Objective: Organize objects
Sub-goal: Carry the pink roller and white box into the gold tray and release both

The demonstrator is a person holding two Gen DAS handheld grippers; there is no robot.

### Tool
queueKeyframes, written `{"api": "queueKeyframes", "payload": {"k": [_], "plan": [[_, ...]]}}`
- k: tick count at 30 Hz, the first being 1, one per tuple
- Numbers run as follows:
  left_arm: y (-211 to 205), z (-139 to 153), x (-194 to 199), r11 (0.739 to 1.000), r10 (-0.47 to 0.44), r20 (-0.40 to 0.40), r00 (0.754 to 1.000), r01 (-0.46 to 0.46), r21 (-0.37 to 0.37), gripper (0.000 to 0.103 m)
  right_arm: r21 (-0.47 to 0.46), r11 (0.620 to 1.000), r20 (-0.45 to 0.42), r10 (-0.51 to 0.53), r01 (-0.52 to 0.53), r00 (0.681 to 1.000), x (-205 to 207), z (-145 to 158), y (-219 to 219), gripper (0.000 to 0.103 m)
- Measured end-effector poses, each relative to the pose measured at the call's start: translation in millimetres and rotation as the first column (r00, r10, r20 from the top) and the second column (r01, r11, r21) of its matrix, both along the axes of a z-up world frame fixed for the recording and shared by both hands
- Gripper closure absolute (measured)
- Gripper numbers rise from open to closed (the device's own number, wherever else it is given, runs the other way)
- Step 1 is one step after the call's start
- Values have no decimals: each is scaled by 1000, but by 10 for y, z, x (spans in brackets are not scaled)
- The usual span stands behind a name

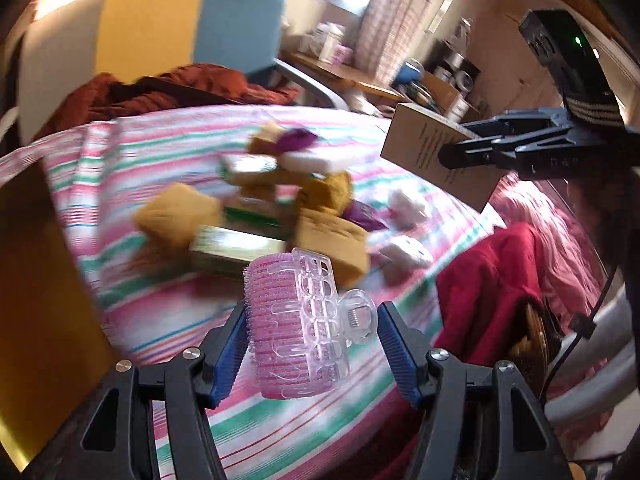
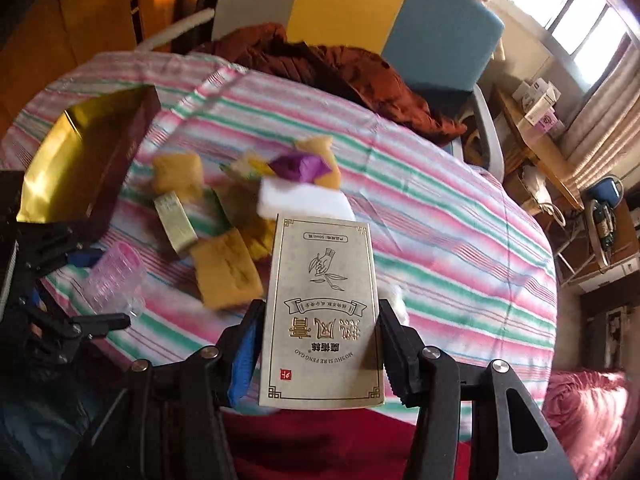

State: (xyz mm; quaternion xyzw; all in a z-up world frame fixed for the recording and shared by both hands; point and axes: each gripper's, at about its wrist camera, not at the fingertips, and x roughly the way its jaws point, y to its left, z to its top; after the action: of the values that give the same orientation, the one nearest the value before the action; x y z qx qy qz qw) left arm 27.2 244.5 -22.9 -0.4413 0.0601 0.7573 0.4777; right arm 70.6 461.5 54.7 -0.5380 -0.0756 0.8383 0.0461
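While the left gripper pinches a hair roller, the right gripper clamps a box — over striped cloth.

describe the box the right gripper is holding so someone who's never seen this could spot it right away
Over the bed's pink, green and white striped sheet, near the pile of yellow sponges, the right gripper grips a flat beige carton by its long edges. Unlike the small gold-green box lying in the pile, it is held up, larger, and printed with a hand holding a sprig above Chinese characters.
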Motion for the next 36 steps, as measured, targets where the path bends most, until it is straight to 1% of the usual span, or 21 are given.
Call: {"api": "queueKeyframes", "payload": {"k": [2,3,5,7,9,11,12,13,14,15,17,20,23,27,29,30,31,32,33,34,36], "plan": [[-274,81,-127,997,82,-10,997,-82,12,39,-48,998,-58,33,-36,998,-203,33,-239,48],[-460,113,-207,990,139,-17,990,-139,12,39,-72,996,-84,50,-56,995,-290,46,-365,48],[-768,156,-321,975,223,-28,974,-223,4,39,-120,988,-128,85,-100,988,-479,79,-623,48],[-1084,167,-437,948,317,-40,948,-318,-9,39,-171,975,-164,117,-145,980,-689,71,-874,48],[-1441,163,-562,906,420,-56,906,-422,-27,39,-217,960,-186,139,-179,973,-873,39,-1116,48],[-1678,130,-631,872,485,-65,872,-488,-44,39,-271,938,-196,167,-217,966,-1053,-21,-1365,48],[-1845,116,-677,846,526,-72,847,-530,-53,39,-288,928,-200,180,-234,963,-1138,-59,-1500,48],[-1931,97,-690,831,548,-80,833,-553,-60,39,-302,919,-200,198,-252,960,-1216,-102,-1641,48],[-2031,72,-713,811,574,-93,813,-581,-72,39,-312,911,-199,213,-268,957,-1286,-144,-1782,48],[-2158,49,-747,785,606,-102,789,-614,-85,39,-322,903,-197,228,-283,954,-1355,-189,-1916,48],[-2336,2,-790,749,648,-100,755,-655,-99,39,-338,889,-190,255,-307,948,-1447,-277,-2185,48],[-2499,-80,-806,714,681,-112,724,-690,-123,38,-362,873,-173,282,-327,944,-1589,-433,-2529,48],[-2574,-159,-825,701,691,-111,715,-699,-141,38,-372,871,-147,286,-321,947,-1688,-605,-2764,48],[-2684,-205,-761,667,719,-117,685,-727,-160,37,-383,872,-115,284,-307,952,-1785,-795,-3005,48],[-2718,-208,-735,653,732,-118,671,-740,-159,33,-395,865,-105,291,-309,951,-1794,-850,-3097,48],[-2754,-207,-718,645,740,-119,662,-748,-154,31,-408,859,-99,296,-310,950,-1799,-882,-3155,46],[-2765,-206,-724,642,742,-120,659,-751,-155,30,-428,848,-92,304,-313,948,-1800,-905,-3189,46],[-2781,-206,-720,640,744,-120,657,-753,-155,30,-452,834,-85,312,-316,946,-1789,-931,-3219,45],[-2808,-207,-713,634,750,-118,651,-758,-151,30,-468,826,-82,314,-315,946,-1778,-952,-3246,36],[-2826,-199,-704,629,755,-118,645,-763,-148,30,-475,823,-83,311,-312,947,-1760,-970,-3262,30],[-2874,-162,-694,610,772,-124,624,-781,-131,30,-482,819,-87,309,-312,947,-1713,-992,-3278,30]]}}
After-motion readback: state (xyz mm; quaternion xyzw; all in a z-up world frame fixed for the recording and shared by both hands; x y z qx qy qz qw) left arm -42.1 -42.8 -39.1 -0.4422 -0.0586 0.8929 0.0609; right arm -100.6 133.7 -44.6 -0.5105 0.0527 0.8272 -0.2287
